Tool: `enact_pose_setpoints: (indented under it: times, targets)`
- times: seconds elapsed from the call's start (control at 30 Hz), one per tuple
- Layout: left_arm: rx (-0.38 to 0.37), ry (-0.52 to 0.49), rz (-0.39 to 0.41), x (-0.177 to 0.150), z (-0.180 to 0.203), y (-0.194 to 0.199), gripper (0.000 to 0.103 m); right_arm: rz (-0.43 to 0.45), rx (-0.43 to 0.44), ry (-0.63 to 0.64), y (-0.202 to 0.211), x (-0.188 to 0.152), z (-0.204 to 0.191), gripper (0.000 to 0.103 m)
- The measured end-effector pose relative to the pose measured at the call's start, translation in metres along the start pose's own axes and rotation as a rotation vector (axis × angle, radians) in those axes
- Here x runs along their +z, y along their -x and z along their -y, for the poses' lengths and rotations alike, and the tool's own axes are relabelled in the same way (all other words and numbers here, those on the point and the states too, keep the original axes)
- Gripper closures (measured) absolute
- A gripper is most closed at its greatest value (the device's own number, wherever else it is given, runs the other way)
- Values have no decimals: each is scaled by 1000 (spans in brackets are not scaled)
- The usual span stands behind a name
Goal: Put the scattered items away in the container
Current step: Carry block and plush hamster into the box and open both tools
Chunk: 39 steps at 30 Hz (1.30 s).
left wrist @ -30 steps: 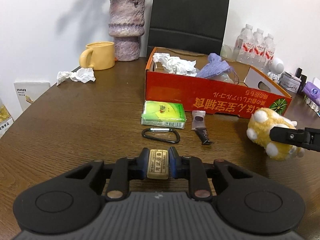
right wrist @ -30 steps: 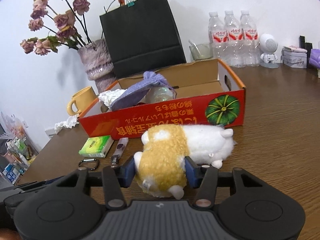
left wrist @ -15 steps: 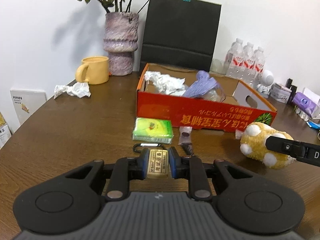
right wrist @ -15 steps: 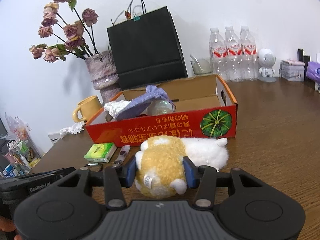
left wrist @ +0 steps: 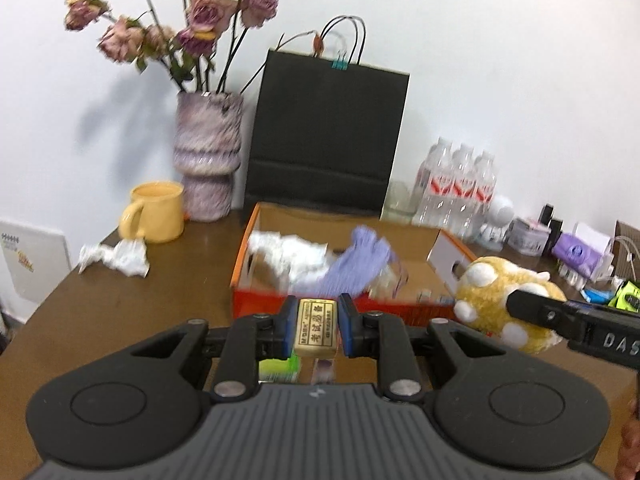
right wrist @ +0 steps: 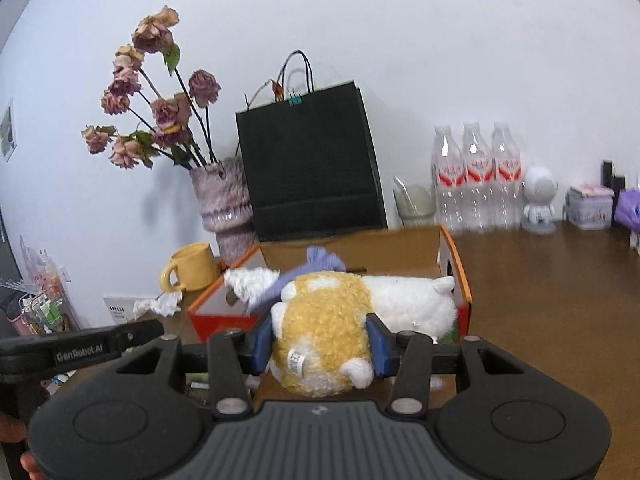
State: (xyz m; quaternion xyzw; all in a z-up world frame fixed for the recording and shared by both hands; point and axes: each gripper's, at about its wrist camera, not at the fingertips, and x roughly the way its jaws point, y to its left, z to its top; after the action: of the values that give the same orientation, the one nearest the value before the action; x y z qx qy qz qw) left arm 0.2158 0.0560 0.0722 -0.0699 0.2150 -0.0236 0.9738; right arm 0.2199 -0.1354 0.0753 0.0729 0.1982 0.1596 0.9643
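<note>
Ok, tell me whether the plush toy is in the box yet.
Out. The plush toy is clamped in the right gripper, in front of the orange box, not lying inside it.

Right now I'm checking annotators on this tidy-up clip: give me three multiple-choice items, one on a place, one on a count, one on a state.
1. Where is the mug?
A. in the box
B. on the table left of the vase
C. in the black bag

2. How many water bottles stand in a row?
A. one
B. three
C. five

3. What is the right gripper doing?
A. open, empty
B. shut on a tissue
C. shut on the plush toy

Answers:
1 B: the mug stands on the table beside the vase, outside the box.
2 B: three red-labelled bottles show side by side.
3 C: both blue pads press the sides of the plush toy.
</note>
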Motion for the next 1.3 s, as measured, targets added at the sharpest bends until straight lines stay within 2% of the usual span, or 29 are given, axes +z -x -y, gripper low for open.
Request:
enact_pose_setpoints:
  times: [0.13,0.33,0.57,0.77,0.8,0.83,0.87,0.9,0.97,1.3]
  targets:
    - [-15,0,20,22,5,-25,82,12,-3,31,-25,20,4,57]
    - [-33,4,11,46,6,-93,82,1,-5,52,-86,43,22,57]
    - [-44,40,-22,50,-4,-174,82,-25,19,33,-162,48,43,57]
    - [-47,58,-26,52,-11,-210,81,-68,12,46,-200,47,56,56]
    - [-49,57,-30,52,-12,-214,76,-85,23,53,-204,46,56,53]
    - [-48,54,-37,52,-12,-216,66,-103,39,55,-208,45,57,50]
    - [-34,52,-46,51,-13,-217,28,-111,42,50,-209,45,57,43]
    - [-9,50,-50,51,-13,-216,1,-116,37,48,-210,45,56,20]
    - [29,20,-30,52,-11,-212,0,-110,5,66,-209,45,53,0]
    - [61,-50,-47,51,0,-208,0,-130,-27,98,-209,45,49,0]
